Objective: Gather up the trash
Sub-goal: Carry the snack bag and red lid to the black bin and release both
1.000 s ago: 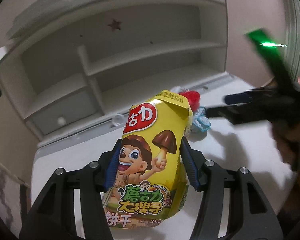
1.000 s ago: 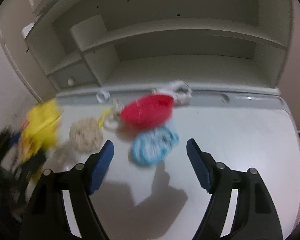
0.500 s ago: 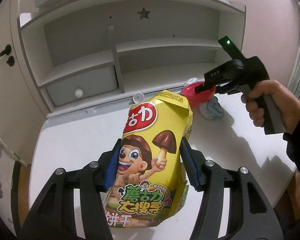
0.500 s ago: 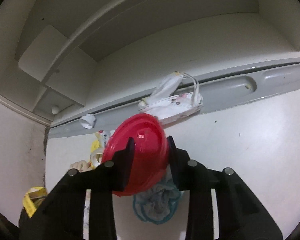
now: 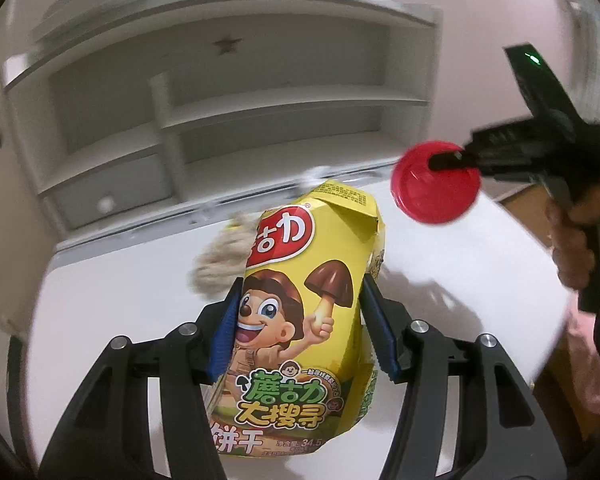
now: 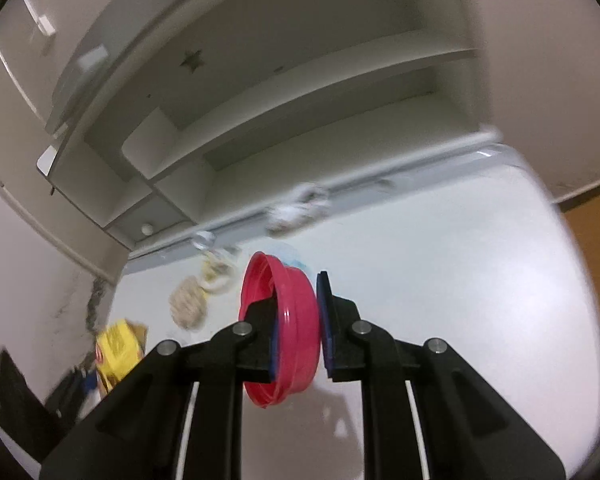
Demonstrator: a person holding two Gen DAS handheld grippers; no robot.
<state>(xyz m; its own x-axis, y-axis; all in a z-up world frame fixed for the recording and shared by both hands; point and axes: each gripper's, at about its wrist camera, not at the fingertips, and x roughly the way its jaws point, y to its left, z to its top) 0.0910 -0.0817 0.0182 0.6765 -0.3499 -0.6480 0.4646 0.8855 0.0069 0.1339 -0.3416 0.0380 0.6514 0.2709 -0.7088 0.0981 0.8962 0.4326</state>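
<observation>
My left gripper [image 5: 300,332] is shut on a yellow biscuit box [image 5: 300,300] with a cartoon boy and mushroom, held upright above the white table [image 5: 112,300]. My right gripper [image 6: 298,320] is shut on a red plastic lid [image 6: 288,332], held on edge above the table; the lid also shows in the left wrist view [image 5: 436,182], up and right of the box. The yellow box shows small at the lower left of the right wrist view [image 6: 118,350].
On the table lie a beige crumpled wad [image 6: 188,304], yellow-white scraps [image 6: 218,272], a light blue piece [image 6: 290,254] behind the lid and a white crumpled mask [image 6: 296,208] by the grey rail. A white shelf unit [image 5: 260,120] stands behind. The table's right edge [image 5: 556,320] is near.
My right gripper has lifted the red lid off the table and turned it on edge. The left gripper has kept its hold on the yellow box and shifted its view a little.
</observation>
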